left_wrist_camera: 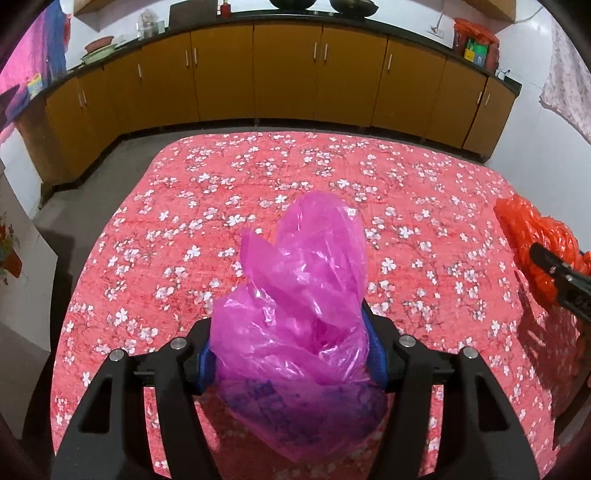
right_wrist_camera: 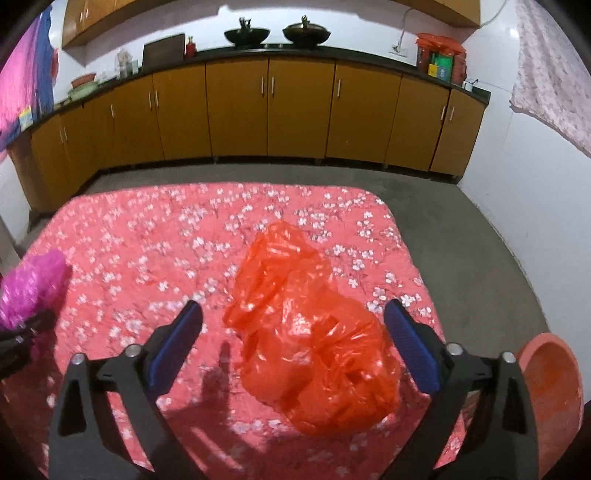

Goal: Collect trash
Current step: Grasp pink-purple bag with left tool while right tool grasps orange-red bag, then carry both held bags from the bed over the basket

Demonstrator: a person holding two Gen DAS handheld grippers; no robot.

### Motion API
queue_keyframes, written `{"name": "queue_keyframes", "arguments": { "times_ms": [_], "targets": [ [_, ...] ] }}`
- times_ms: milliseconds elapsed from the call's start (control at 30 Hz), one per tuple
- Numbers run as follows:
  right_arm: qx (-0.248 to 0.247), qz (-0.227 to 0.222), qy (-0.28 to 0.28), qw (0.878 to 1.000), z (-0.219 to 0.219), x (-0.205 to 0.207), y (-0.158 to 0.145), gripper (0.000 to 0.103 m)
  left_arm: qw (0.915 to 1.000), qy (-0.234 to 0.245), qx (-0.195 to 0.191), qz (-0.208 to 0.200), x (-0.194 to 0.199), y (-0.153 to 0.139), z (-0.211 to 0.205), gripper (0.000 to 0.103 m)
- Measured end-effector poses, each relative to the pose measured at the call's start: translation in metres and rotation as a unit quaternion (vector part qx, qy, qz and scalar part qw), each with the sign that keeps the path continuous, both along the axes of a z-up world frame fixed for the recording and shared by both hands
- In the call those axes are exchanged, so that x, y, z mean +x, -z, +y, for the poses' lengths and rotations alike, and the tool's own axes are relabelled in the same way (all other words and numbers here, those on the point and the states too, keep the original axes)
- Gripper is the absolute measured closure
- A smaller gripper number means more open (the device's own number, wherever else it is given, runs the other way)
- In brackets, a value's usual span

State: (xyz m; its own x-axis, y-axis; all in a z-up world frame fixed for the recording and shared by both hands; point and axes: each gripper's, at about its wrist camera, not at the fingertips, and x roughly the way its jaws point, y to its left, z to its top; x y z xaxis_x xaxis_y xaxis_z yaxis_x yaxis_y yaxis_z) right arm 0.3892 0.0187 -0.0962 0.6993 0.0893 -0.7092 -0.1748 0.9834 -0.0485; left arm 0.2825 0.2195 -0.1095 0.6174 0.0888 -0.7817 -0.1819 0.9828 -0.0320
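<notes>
Pink plastic bag (left_wrist_camera: 295, 295), crumpled and translucent, dark print low on its side, clamped between the blue pads of the left tongs (left_wrist_camera: 293, 354), which close on it at mid width; the bag's top billows up past the fingertips and its lower part hangs below them, over the table (left_wrist_camera: 184, 206) with its red cloth of white blossoms. Orange plastic bag (right_wrist_camera: 310, 339) lies loose on the same cloth, toward the right edge of the table, well apart from the pink bag. Right tongs (right_wrist_camera: 293, 336) straddle the orange bag with jaws wide; both blue pads (right_wrist_camera: 410, 350) stand clear of the plastic, a gap showing on each side, nothing gripped. From the left wrist view the orange bag shows at the table's right margin with one black finger of the right tongs across it. Orange basin (right_wrist_camera: 550, 398) sits on the grey floor off the table's right corner. Beyond the table's far edge, a run of yellow-brown cabinets (left_wrist_camera: 288, 70) under a dark worktop; two dark woks (right_wrist_camera: 277, 33) on top.
</notes>
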Motion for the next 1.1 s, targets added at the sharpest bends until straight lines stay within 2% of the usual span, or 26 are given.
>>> {"name": "queue_keyframes", "arguments": {
  "times_ms": [133,200,367,700,1100],
  "targets": [
    [0.008,0.012,0.006,1.000,-0.005,0.003,0.003,0.026,1.0000,0.000,0.003,0.001,0.003,0.001,-0.003,0.041],
    [0.010,0.018,0.005,1.000,-0.007,0.003,0.005,0.036,1.0000,0.000,0.002,0.001,0.003,0.001,-0.003,0.041],
    [0.014,0.017,-0.001,1.000,-0.009,-0.004,0.005,0.045,1.0000,0.000,0.003,0.001,0.003,0.001,-0.003,0.041],
    [0.019,0.014,-0.013,1.000,-0.013,-0.044,-0.003,0.046,1.0000,-0.005,-0.001,-0.004,-0.009,0.000,-0.003,0.041],
    [0.040,0.009,-0.021,0.999,-0.020,-0.102,-0.021,0.046,0.9988,0.034,0.017,-0.030,-0.040,-0.024,-0.036,0.041]
  ]
}}
